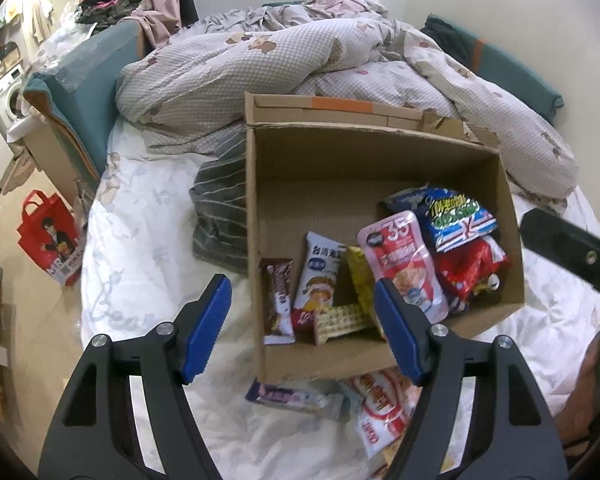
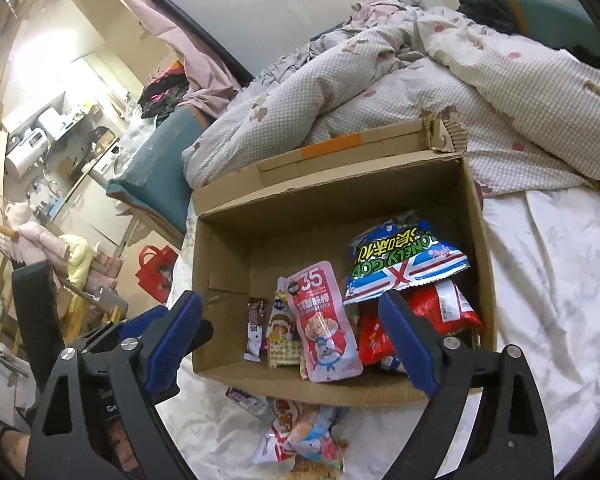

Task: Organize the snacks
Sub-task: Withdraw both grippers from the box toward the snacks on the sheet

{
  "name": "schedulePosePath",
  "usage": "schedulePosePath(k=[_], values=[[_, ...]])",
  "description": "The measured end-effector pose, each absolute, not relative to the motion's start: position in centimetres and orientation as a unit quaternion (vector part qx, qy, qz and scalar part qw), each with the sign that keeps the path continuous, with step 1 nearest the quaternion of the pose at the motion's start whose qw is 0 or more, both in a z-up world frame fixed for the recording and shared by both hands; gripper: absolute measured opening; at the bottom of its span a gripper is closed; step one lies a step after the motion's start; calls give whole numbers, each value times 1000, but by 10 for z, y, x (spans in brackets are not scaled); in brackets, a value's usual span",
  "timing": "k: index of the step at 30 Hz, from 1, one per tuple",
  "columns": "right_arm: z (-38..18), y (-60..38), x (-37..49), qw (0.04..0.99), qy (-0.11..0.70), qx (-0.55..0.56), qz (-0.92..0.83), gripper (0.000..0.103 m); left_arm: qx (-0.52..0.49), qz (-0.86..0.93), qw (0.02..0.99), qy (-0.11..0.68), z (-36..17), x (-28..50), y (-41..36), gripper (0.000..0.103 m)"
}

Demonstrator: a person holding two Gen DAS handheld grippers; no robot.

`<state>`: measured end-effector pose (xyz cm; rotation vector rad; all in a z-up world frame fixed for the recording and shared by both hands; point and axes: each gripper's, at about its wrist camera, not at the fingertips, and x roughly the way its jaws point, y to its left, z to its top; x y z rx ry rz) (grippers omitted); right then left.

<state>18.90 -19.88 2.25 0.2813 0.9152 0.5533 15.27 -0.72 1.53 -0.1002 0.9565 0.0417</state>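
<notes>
An open cardboard box (image 1: 296, 168) (image 2: 228, 248) stands on the bed and holds several snack packs: a pink pouch (image 1: 404, 256) (image 2: 324, 328), a blue chip bag (image 1: 456, 216) (image 2: 400, 264), a red bag (image 1: 472, 268) (image 2: 444, 308), a brown bar (image 1: 278, 300) (image 2: 256, 328) and a wafer pack (image 1: 340, 320). More packs (image 1: 376, 412) (image 2: 300, 436) lie on the sheet in front of the box. My left gripper (image 1: 302, 328) is open and empty over the box's near edge. My right gripper (image 2: 290, 340) is open and empty over the same edge.
A rumpled quilt (image 1: 340, 64) (image 2: 440, 92) lies behind the box. A striped grey cloth (image 1: 220, 216) lies left of it. A teal cushion (image 1: 92, 96) borders the bed's left side. A red bag (image 1: 50, 236) stands on the floor.
</notes>
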Motion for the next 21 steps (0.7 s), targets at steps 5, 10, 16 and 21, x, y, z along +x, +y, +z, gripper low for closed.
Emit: schedulePosePath(k=[5, 10, 16, 21], values=[[28, -203, 174, 856, 434, 127, 251, 92, -67, 18, 882, 467, 17, 133, 0, 70], [23, -211, 152, 856, 443, 118, 236, 92, -74, 16, 880, 468, 18, 111, 3, 70], [12, -227, 133, 843, 471, 128, 225, 92, -93, 22, 874, 477, 17, 87, 11, 70], [-3, -238, 119, 826, 501, 146, 214, 92, -102, 29, 868, 485, 14, 71, 16, 70]])
